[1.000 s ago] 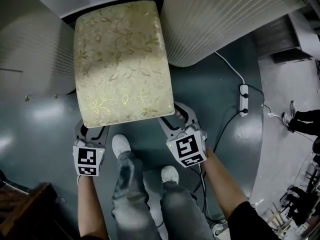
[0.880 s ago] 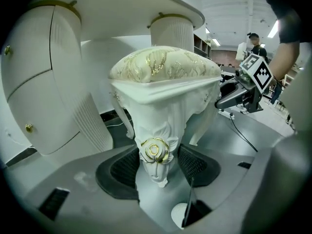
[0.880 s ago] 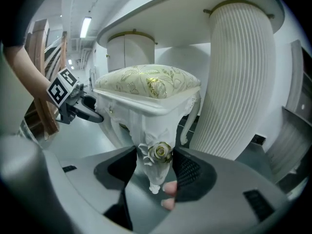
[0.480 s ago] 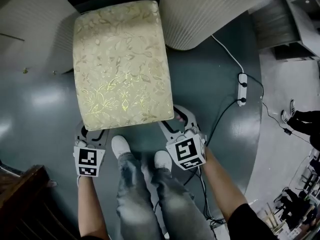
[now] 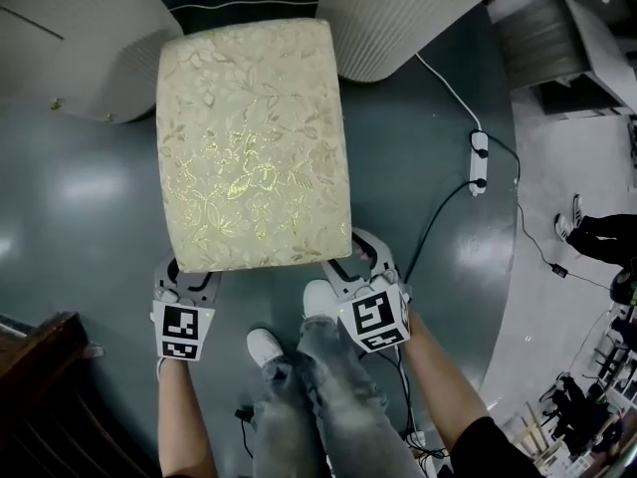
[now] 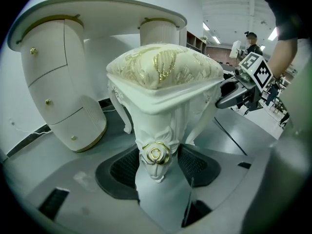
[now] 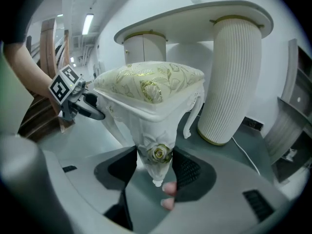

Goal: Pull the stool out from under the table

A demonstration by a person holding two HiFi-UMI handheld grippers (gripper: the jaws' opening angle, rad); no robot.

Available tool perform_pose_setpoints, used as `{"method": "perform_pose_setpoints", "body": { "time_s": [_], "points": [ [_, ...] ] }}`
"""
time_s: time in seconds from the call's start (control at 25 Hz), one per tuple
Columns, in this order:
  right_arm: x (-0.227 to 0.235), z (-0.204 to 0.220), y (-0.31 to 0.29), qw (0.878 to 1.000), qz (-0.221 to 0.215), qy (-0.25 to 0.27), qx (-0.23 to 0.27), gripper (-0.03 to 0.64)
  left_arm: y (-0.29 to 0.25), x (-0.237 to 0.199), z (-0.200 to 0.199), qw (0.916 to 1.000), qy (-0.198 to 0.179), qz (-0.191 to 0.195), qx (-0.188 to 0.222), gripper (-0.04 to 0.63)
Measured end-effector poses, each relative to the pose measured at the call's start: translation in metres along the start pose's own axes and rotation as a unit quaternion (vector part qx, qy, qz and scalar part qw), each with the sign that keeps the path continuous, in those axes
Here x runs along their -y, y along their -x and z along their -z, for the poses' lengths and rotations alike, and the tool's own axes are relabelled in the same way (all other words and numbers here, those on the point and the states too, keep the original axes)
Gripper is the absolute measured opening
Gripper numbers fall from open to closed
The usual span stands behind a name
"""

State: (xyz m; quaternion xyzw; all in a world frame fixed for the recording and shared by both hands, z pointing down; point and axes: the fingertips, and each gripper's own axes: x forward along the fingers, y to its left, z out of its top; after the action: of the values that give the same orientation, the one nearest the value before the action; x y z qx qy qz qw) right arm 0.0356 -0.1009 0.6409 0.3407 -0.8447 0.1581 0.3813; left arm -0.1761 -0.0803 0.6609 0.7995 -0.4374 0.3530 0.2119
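The stool [image 5: 254, 142] has a cream and gold floral cushion and carved white legs. It stands on the grey floor with its far edge at the gap between the table's two white pedestals [image 5: 398, 18]. My left gripper [image 5: 189, 272] is shut on the stool's near left leg [image 6: 155, 130]; the gold rose carving sits between the dark pads. My right gripper [image 5: 350, 252] is shut on the near right leg [image 7: 157, 152] in the same way. From each gripper view the other gripper shows beside the stool: the right gripper [image 6: 234, 94] and the left gripper [image 7: 80, 104].
The person's white shoes [image 5: 267, 347] stand between the grippers, just behind the stool. A power strip [image 5: 479, 162] and its cables lie on the floor to the right. Dark wooden furniture [image 5: 40, 396] fills the near left corner. Another person [image 5: 597, 237] stands at the far right.
The stool has come further out from between the table's pedestals, toward the person, with both grippers still on its near legs. The person's feet have stepped back.
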Motion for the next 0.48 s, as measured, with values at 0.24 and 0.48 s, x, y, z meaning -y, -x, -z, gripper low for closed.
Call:
{"method": "perform_pose_setpoints", "body": {
  "time_s": [0.24,0.48],
  "points": [
    [0.0031,0.0022,-0.004,1.0,0.003,0.007,0.001,0.285,-0.0014,0.0013,0.001,1.0,-0.003,-0.005,0.002,0.247],
    [0.0048,0.0007,-0.006,1.0,-0.002,0.003,0.001,0.285,-0.0004,0.0007,0.0003,0.9999,-0.003,-0.013,0.0,0.247]
  ]
}}
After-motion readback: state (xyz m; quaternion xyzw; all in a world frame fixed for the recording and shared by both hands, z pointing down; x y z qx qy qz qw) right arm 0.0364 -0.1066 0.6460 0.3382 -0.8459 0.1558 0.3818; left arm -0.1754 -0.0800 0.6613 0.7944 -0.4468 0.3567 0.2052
